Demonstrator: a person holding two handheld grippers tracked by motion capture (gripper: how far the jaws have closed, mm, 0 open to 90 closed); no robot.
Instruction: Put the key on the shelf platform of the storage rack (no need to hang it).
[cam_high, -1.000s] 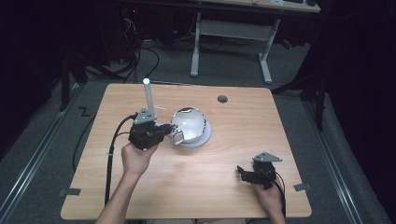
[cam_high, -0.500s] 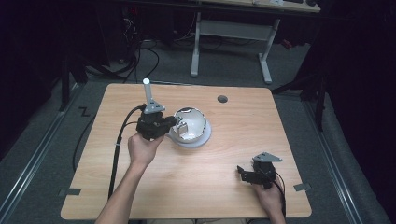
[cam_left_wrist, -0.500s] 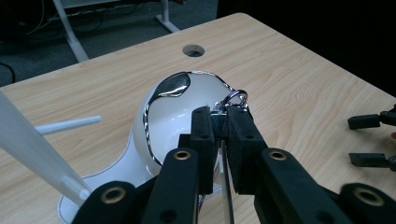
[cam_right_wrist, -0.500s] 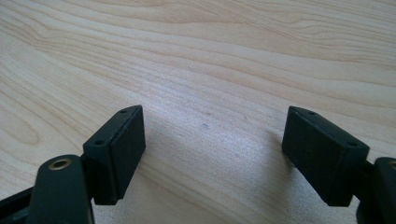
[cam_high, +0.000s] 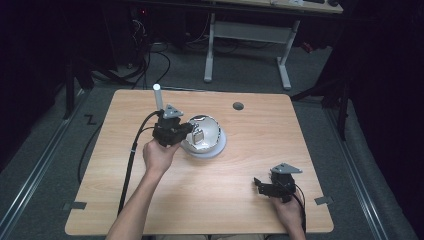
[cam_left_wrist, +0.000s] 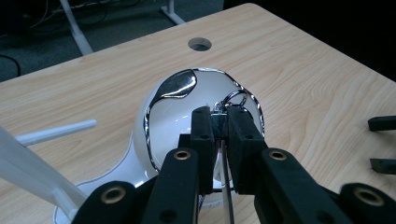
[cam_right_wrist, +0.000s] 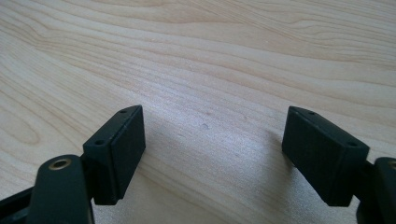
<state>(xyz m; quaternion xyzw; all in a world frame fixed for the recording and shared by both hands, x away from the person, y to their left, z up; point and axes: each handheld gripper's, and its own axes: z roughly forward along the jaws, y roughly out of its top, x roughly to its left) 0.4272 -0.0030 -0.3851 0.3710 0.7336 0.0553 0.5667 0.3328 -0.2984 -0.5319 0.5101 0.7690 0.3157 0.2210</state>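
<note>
My left tongs (cam_left_wrist: 219, 133) are nearly closed and pinch a small metal piece with a ring (cam_left_wrist: 232, 103) in front of the round white dome with chrome bands (cam_left_wrist: 175, 109), near the middle of the light wooden counter (cam_high: 250, 145). My right tongs (cam_right_wrist: 212, 156) stay wide and empty, well apart from the dome. I judge the work is only at its start.

A light wooden table (cam_high: 215, 200) is set on grey floor (cam_high: 30, 165); beyond it a white-legged desk (cam_high: 247, 37) and tangled cables (cam_high: 145, 55) are seen in darkness.
</note>
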